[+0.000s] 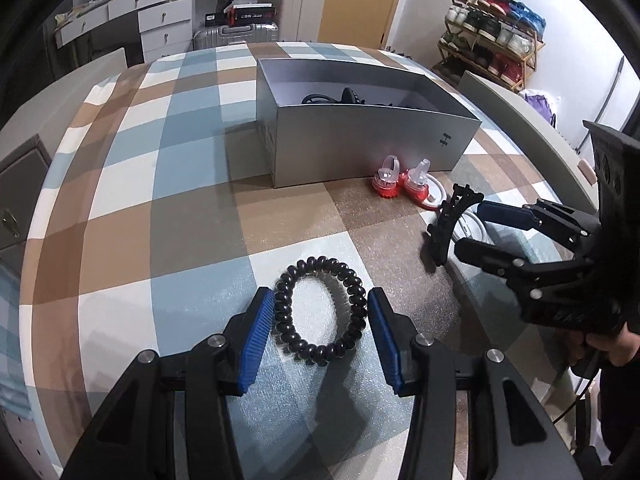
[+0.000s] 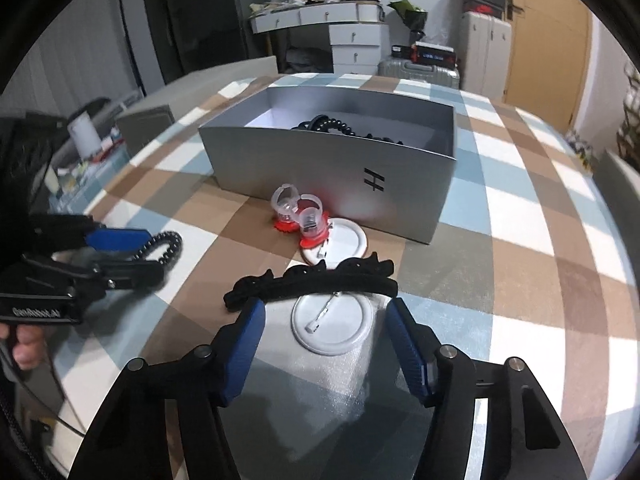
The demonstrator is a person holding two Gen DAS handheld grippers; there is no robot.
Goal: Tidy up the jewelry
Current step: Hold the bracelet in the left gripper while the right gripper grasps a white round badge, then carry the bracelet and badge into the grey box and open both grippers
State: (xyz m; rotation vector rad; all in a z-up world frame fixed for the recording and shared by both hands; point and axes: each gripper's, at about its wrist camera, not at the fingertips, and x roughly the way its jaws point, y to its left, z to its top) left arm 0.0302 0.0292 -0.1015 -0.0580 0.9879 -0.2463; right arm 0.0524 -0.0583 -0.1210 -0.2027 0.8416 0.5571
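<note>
A black spiral hair tie [image 1: 320, 312] sits between the blue pads of my left gripper [image 1: 320, 308], which is shut on it; its shadow falls on the cloth below. From the right wrist view the same hair tie [image 2: 166, 246] sticks out of the left gripper [image 2: 154, 254]. My right gripper [image 2: 324, 308] stands with its jaws apart, and a black scalloped hair band [image 2: 312, 280] lies across its fingertips, not pinched between the pads. A white round badge [image 2: 332, 320] lies under the gap. The grey open box [image 2: 320, 168] behind holds several black pieces [image 2: 340, 126].
Two red-and-clear plastic rings [image 2: 300, 216] and a second white badge [image 2: 344, 240] lie against the box front. The checked tablecloth [image 1: 160, 200] covers a round table. A shoe rack [image 1: 492, 40], drawers [image 1: 164, 20] and suitcases [image 1: 236, 34] stand beyond it.
</note>
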